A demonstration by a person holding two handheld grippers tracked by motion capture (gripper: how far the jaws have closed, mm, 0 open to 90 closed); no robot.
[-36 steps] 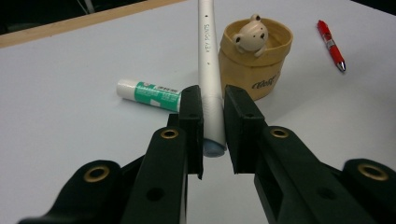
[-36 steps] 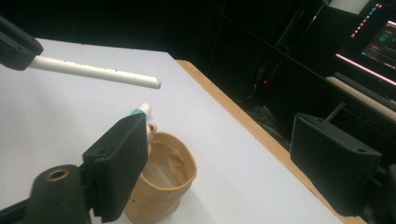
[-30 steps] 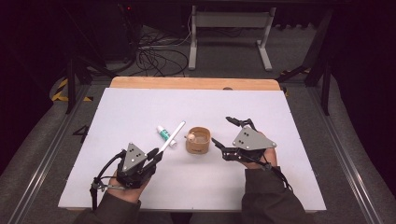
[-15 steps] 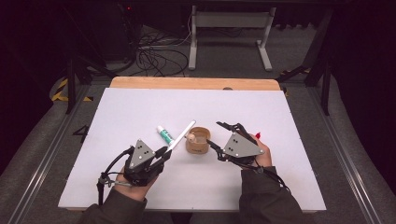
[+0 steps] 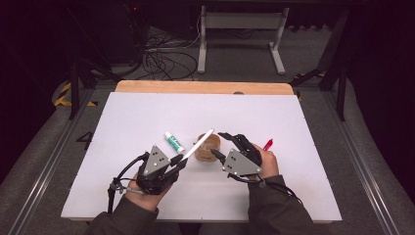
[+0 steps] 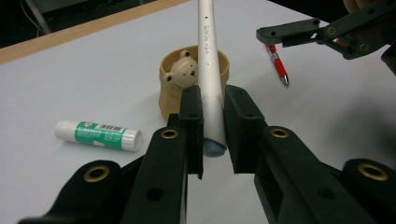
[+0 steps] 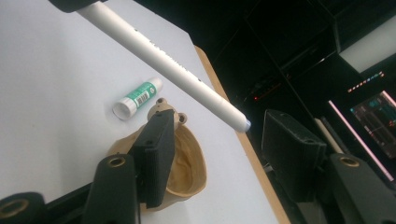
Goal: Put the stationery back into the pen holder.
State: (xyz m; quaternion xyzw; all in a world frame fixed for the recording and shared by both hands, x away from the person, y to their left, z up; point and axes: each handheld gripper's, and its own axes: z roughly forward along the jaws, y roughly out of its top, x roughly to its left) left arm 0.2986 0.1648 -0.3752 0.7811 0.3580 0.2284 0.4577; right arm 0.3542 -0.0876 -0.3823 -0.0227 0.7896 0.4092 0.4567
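A: High view: white bench [image 5: 122, 122] broad and bare toward its far wooden edge. Left tool [image 5: 177, 163] pinching the white pen [image 5: 198, 143], tilted over the bear cup [image 5: 207, 147]. Glue stick [image 5: 173, 142] just beside; red pen [image 5: 267, 144] near the right hand.

B: Left gripper view: pads [image 6: 192, 109] pressed on that pen [image 6: 208, 74], cup [image 6: 169, 88] behind.

A: Right gripper view: right tool [image 7: 219, 149] spread, just closing, astride the cup's [image 7: 187, 163] rim, not pressing.
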